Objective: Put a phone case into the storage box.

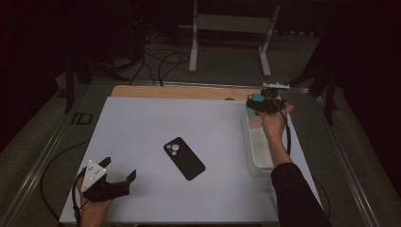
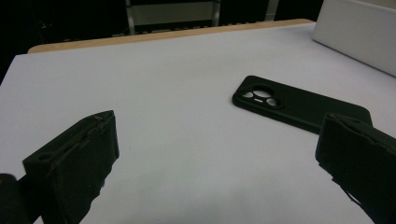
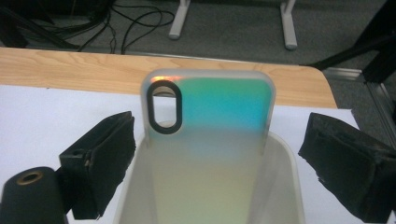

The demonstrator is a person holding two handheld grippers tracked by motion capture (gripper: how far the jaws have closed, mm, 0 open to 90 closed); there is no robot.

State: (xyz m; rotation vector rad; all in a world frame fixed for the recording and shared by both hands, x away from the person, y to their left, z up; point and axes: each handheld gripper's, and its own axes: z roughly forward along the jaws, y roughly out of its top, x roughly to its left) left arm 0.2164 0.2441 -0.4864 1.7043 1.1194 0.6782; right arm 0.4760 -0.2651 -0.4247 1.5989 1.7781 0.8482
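While right gripper hovers jaws apart beside iridescent case, left gripper rests apart.

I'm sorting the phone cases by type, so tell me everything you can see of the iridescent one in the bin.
The iridescent phone case is translucent, frosted plastic by its look, shading from teal at the top to pale yellow-green below. It has rounded corners and a dark-rimmed oval camera cutout near one top corner. It stands tilted in the white bin, its top leaning over the far rim. The right tongs stand open on either side of it, their pads clear of its edges.
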